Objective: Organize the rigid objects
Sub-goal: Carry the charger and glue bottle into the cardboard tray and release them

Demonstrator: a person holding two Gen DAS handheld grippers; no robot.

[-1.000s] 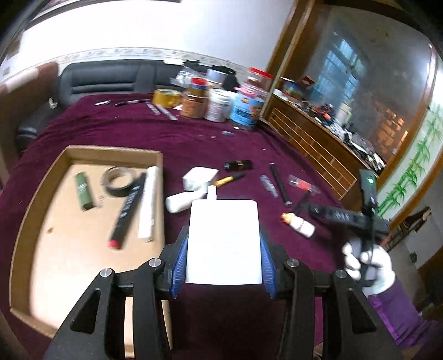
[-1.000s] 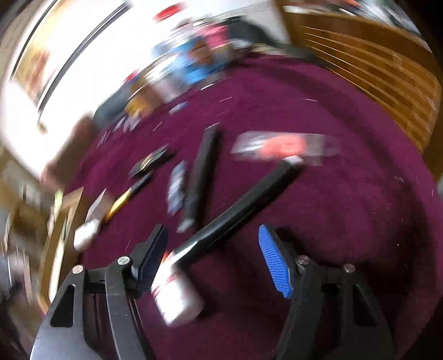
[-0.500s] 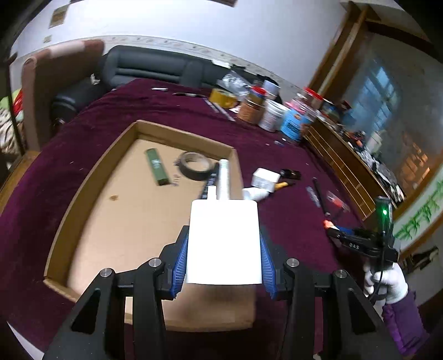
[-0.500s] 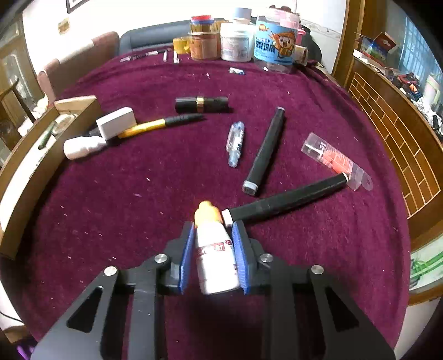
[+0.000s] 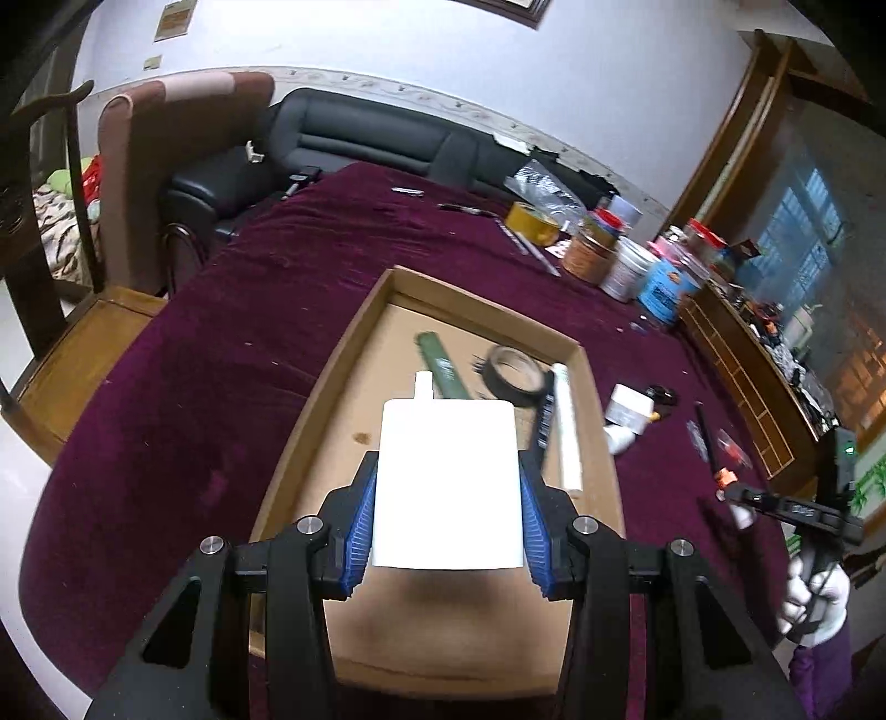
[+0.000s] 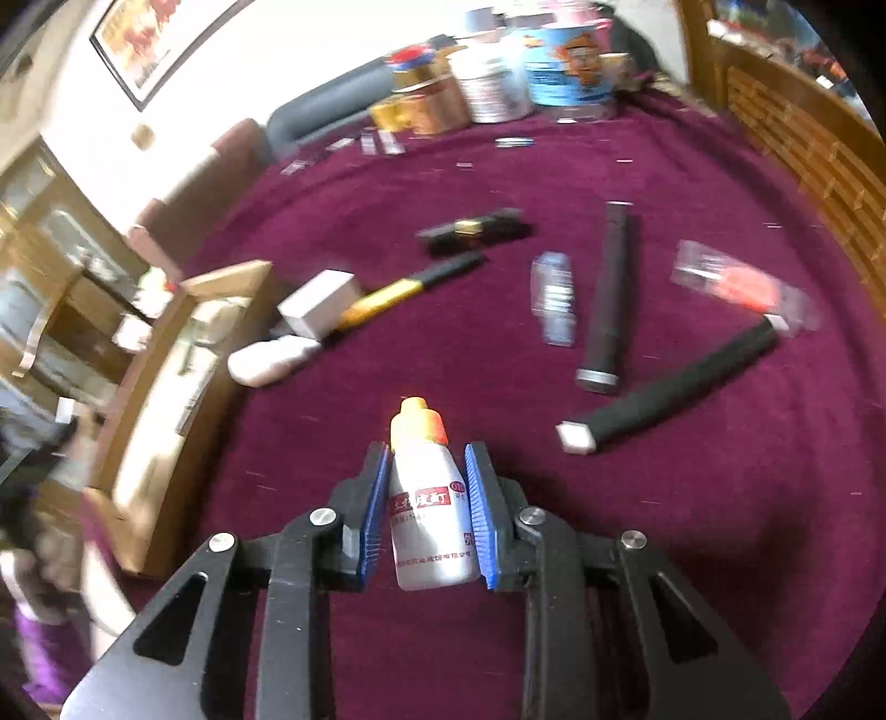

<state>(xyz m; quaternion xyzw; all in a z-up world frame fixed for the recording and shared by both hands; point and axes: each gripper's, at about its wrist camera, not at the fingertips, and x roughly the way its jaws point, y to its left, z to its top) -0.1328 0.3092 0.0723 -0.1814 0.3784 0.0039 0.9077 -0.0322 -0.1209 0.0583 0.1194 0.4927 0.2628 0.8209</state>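
Fingers (image 6: 480,498) now grip the small bottle (image 6: 429,498); left fingers (image 5: 362,509) carried the white block (image 5: 447,482) over the tray (image 5: 310,443).

White wall (image 5: 387,50), black leather sofa (image 5: 354,138), brown armchair (image 5: 166,166), wooden cabinet (image 5: 742,365), perhaps a window (image 5: 797,243).

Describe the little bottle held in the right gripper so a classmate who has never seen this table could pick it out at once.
Start at the purple tablecloth, right of the cardboard tray. Among the scattered pens and tubes, the right gripper clamps a small white bottle. Only it has an orange cap and red label print.
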